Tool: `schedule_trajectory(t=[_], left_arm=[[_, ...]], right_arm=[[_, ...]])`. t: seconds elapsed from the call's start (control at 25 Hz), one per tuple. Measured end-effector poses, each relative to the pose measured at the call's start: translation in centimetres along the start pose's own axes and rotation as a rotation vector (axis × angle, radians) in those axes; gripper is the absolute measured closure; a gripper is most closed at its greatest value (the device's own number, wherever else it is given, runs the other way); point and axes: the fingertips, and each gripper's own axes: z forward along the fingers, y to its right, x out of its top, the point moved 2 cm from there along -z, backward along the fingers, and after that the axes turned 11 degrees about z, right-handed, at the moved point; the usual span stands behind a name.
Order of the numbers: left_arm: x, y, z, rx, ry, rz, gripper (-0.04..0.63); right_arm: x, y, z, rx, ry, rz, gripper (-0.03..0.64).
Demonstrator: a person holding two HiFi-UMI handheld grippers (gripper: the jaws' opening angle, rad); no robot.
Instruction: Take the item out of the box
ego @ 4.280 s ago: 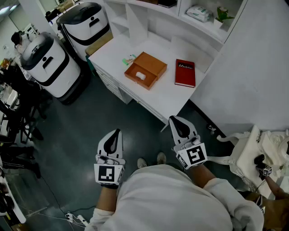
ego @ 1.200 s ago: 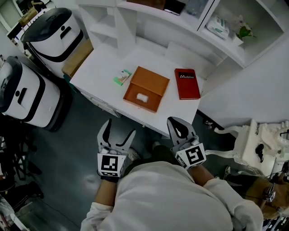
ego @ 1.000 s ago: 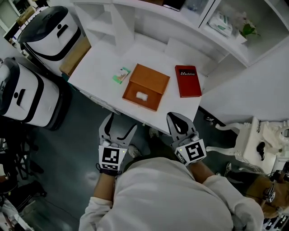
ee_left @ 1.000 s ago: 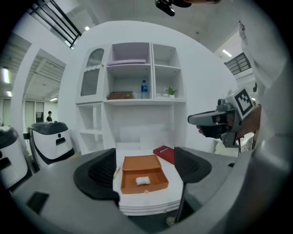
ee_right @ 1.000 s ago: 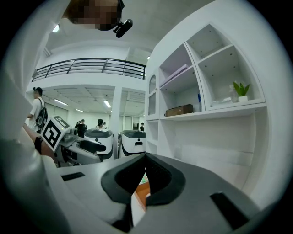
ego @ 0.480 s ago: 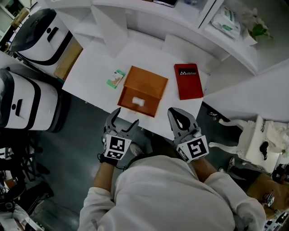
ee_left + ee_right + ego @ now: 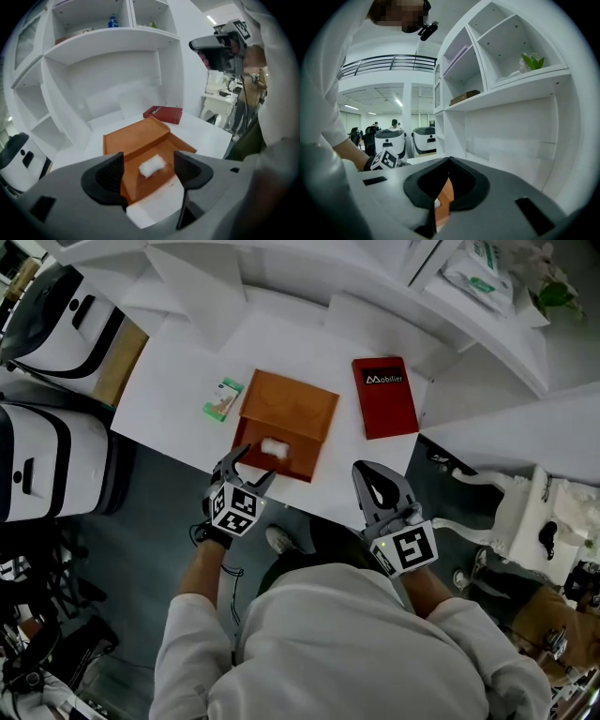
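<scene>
The item (image 7: 152, 165) still lies in the box (image 7: 286, 409) at twelve o'clock, my left gripper's (image 7: 149, 171) wide, empty jaws closing, my right gripper (image 7: 370, 474) pinched together.

White table (image 7: 178, 381), far side set against white shelving (image 7: 497, 329). Three things lie on it.
- Middle: orange box (image 7: 291, 413), open, lid laid back toward the far side, near end close to the table's near edge.
- Right of the box, apart from it: red book (image 7: 384, 397), flat, cover up.
- Left, just beside the box's far left corner: small green packet (image 7: 222, 399).
</scene>
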Motion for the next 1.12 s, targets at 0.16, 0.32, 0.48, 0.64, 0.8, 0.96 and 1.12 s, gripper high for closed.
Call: schedule_trajectory(t=[0.16,0.32,0.48,0.64,0.8,0.96,1.12], left_arm=[[-1.4,0.0,3.0,-0.054,-0.066,0.074,0.265],[-2.7,0.3,5.5,-0.107,-0.125,0.117,0.270],[-3.6,0.7,7.6,-0.156,-0.165,0.155,0.276],[-4.2,1.1,9.2,-0.205,-0.203,0.178,0.286],[-4.6,1.7,10.5,-0.259,-0.239,0.205,0.296],[-4.8,2.2,11.5,-0.314,-0.259,0.223,0.311],[-4.8,2.6,12.3,-0.335,-0.263,0.230,0.351]], right_arm=[[-0.5,1.4,-0.3,-0.027,-0.015,0.010,0.594],[-0.8,2.7,-0.8,-0.054,-0.026,0.019,0.594],[-1.2,4.1,-1.0,-0.081,-0.037,0.025,0.594],[-1.5,5.4,-1.1,-0.103,-0.049,0.036,0.594],[-1.8,6.6,-0.8,-0.114,-0.060,0.051,0.594],[-2.0,7.4,-0.4,-0.120,-0.067,0.061,0.594],[-2.2,8.2,-0.2,-0.128,-0.073,0.067,0.594]])
